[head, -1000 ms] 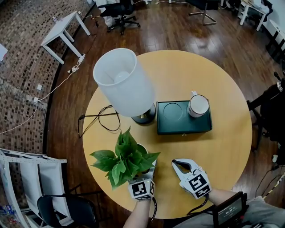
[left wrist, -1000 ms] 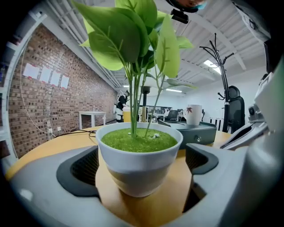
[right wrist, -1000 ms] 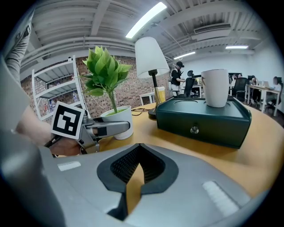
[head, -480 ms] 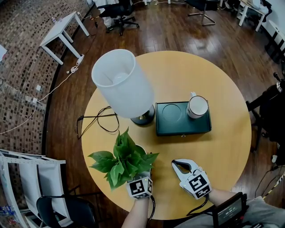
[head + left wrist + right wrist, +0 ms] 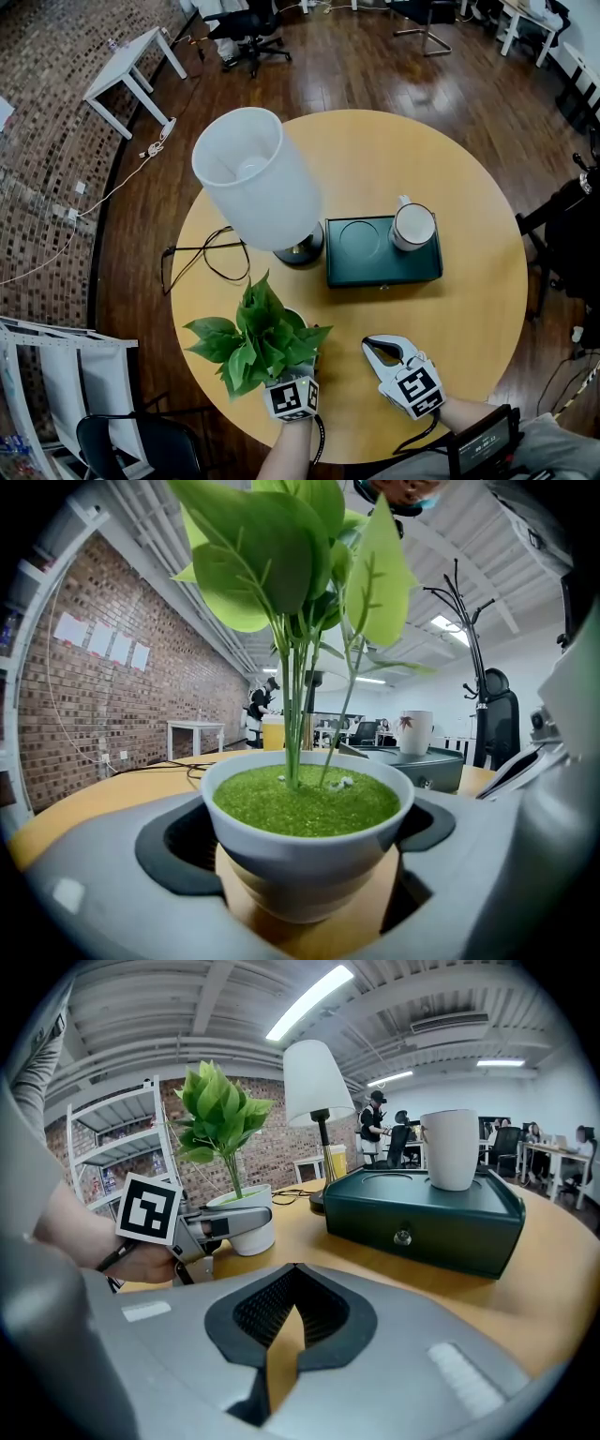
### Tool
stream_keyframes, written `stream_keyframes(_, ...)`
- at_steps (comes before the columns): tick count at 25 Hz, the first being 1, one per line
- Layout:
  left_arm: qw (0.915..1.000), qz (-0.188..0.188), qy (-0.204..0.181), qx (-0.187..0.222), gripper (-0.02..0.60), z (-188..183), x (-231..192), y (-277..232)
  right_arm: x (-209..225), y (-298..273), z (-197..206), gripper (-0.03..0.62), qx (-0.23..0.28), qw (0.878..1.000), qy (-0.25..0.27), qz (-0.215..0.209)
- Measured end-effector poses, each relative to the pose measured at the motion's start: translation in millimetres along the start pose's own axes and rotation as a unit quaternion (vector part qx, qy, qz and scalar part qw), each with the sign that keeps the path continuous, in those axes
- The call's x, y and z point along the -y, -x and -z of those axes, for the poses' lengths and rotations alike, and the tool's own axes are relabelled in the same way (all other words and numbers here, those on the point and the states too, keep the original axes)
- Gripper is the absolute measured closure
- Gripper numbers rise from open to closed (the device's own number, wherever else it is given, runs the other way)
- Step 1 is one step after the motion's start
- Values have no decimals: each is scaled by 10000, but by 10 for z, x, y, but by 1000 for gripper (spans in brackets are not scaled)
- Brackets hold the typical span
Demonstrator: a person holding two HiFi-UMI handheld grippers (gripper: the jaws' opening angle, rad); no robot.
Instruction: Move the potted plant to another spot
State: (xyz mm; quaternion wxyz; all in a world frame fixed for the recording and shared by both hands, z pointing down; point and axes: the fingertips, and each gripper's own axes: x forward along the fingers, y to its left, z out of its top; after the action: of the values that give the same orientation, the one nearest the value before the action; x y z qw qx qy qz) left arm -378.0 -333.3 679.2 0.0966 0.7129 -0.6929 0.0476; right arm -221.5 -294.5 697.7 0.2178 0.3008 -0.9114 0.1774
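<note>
Right now the potted plant (image 5: 255,336) stands on the round wooden table (image 5: 469,309), at its near left edge, with the white pot's base flat on the wood. Its broad green leaves fan out toward the left and over the pot's rim, and green moss fills the pot to just under the rim. My left gripper (image 5: 302,808) reaches in level from the near side with 1 jaw on each side of the pot. The jaws have just been closing, the pot is between them, and the pads now sit against its white wall below the rim.

My right gripper (image 5: 380,345) rests on the table just to the right of the plant, apart from it. Its 2 jaws are together at the tips with nothing between them.

Beyond the plant, toward the table's middle, a lamp (image 5: 258,178) with a tall white shade stands on a dark round base. Its black cord (image 5: 202,258) loops over the left edge of the table. Just beside the lamp's base on the right lies a dark green box (image 5: 375,262) with a small knob on its near face. A white mug (image 5: 414,225) stands upright on the right end of the box's lid.
</note>
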Motion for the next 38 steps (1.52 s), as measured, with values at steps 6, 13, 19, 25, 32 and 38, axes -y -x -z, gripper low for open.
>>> stream_keyframes(6,9999,117,-34,65,51,-96,59,40,-20,18,-38,586,13,10000,34,28)
stream_keyframes(13,9992,357,-118,120,51,-272,235,131,-68,171,-229,587,193,9997,111,87)
stream_keyframes(19,9969,757,-173,92,51,-625,550,291,-83,443,-606,586,528,9981,175,262)
stream_keyframes(25,9928,1151,-287,165,51,-1071,870,559,-162,862,-1035,586,923,9943,244,474)
stream_keyframes(32,9852,1634,-424,287,51,-1334,1198,773,-212,1215,-1217,588,1307,9881,284,754)
stream_keyframes(38,9781,1995,-506,293,51,-1433,1500,1034,-295,1572,-1215,587,1472,9834,274,1025)
